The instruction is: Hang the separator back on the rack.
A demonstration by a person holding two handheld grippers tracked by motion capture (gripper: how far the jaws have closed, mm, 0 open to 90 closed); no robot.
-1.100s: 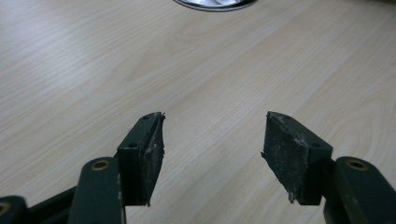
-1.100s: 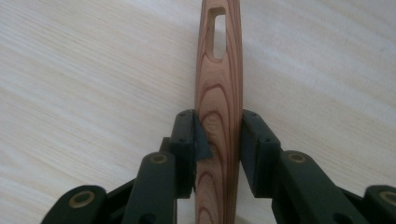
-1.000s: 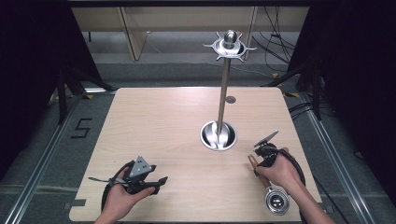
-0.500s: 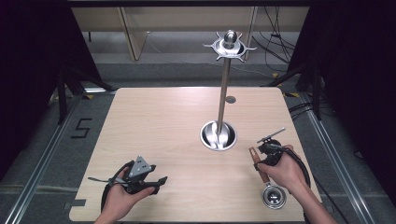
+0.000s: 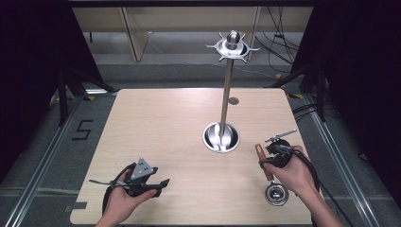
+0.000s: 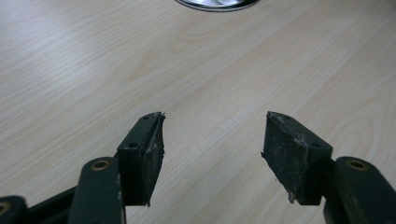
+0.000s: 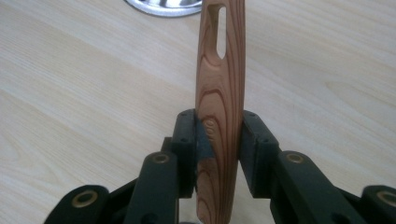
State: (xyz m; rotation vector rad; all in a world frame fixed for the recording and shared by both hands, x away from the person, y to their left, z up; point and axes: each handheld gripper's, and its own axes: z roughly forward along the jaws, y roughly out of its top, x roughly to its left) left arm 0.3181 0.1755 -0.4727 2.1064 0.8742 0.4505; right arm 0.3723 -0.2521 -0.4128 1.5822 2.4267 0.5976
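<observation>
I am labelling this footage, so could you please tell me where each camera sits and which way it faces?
High view: above the person's side, facing forward and down on the pale wooden table; both forearms show.
Left gripper view: rides the left claw, facing along its open jaws over bare tabletop.
Right gripper view: rides the right claw, shut on the wooden handle of a ladle.
All three share the round steel base of the tall rack.

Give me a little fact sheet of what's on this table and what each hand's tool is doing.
table: light wooden top
stand: tall metal pole on a round shiny base, with a spiked hook ring on top
utensil: wooden handle with a hanging slot, round metal head near the table's front edge
right tool: clamped on the wooden handle
left tool: jaws apart, nothing between them, near the table's front
</observation>
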